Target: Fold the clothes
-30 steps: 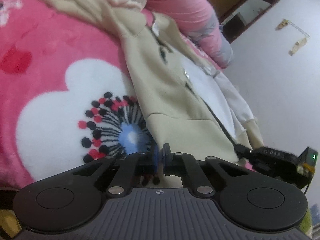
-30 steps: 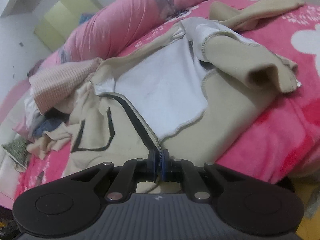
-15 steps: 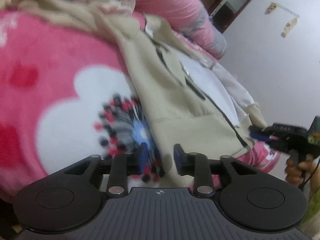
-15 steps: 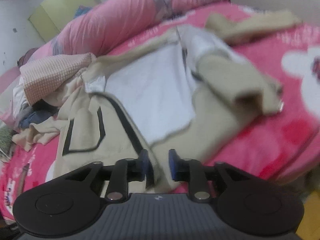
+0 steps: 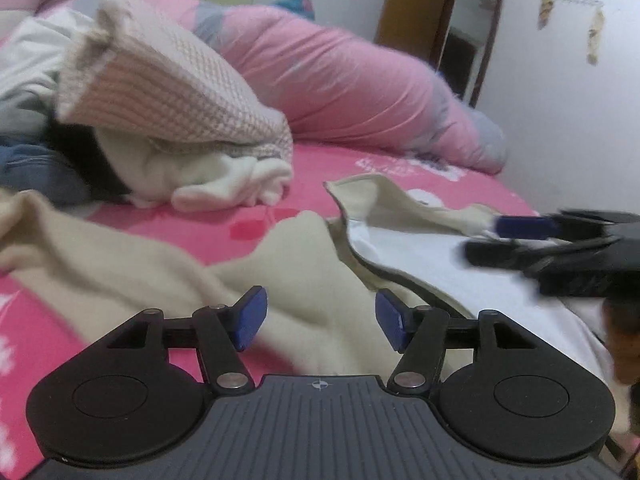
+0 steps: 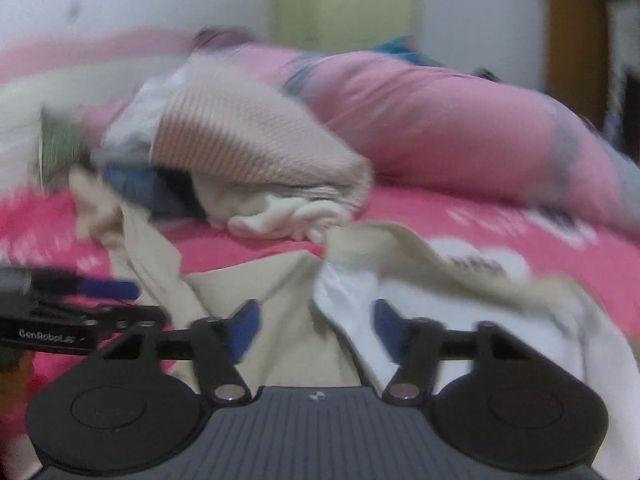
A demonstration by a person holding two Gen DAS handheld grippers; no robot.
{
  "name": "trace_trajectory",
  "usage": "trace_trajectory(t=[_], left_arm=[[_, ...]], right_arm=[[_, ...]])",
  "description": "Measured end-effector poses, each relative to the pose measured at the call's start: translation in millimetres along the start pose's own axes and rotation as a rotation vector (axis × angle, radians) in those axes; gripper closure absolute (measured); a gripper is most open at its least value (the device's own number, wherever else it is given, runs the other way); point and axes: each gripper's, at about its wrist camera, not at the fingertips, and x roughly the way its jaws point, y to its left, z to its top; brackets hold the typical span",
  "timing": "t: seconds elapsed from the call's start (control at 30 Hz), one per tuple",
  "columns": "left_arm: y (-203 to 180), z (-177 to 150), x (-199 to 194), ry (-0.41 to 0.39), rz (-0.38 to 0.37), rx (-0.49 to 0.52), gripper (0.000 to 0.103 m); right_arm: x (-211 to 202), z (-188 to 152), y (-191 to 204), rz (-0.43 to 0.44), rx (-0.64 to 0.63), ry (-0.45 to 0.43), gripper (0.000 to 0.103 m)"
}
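Observation:
A beige zip jacket with a white lining lies spread on the pink blanket. My left gripper hangs open just above its beige front panel, nothing between the blue pads. My right gripper is open too, over the zip edge where beige meets white lining. In the left wrist view the right gripper shows at the right edge over the white lining. In the right wrist view the left gripper shows at the left edge. The right wrist view is blurred.
A heap of clothes lies behind the jacket: a pink knitted sweater, a white fleece piece, something blue. A long pink pillow runs along the back. A wooden door stands far right.
Both grippers went from shut on the jacket's hem to open and let it go. Both have moved forward and now look level across the bed toward the clothes heap.

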Motion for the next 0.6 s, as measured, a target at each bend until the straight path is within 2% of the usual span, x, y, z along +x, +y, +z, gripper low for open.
trace_trajectory(t=[0.17,0.2,0.27,0.3,0.33,0.43,0.5,0.53,0.6], left_arm=[[12,9,59,0.016,0.089,0.015,0.046],[13,8,68,0.019,0.105,0.027,0.046],[17,4,79,0.023,0.138,0.047,0.052],[20,1,83,0.025,0.153,0.049,0.053],[24,-2,85,0.026,0.162,0.049,0.054],[34,-10,86,0.021,0.160,0.030,0.055],[40,-13,85,0.013,0.141,0.012,0.055],[41,-13,85,0.010,0.140,0.005,0.055],[43,-13,84,0.004,0.138,-0.008,0.056]], right_arm=[[96,2,13,-0.069,-0.183,0.113,0.034],[115,3,16,-0.083,-0.219,0.136,0.038],[148,2,19,-0.109,-0.275,0.175,0.061],[152,1,13,-0.114,-0.247,0.175,0.092],[151,2,2,-0.108,-0.176,0.153,0.099],[119,1,-48,-0.072,0.126,0.018,0.099],[101,-10,-86,-0.062,0.317,-0.038,0.099],[100,-20,-105,-0.060,0.413,-0.042,0.100],[112,-44,-142,-0.074,0.600,0.009,0.099]])
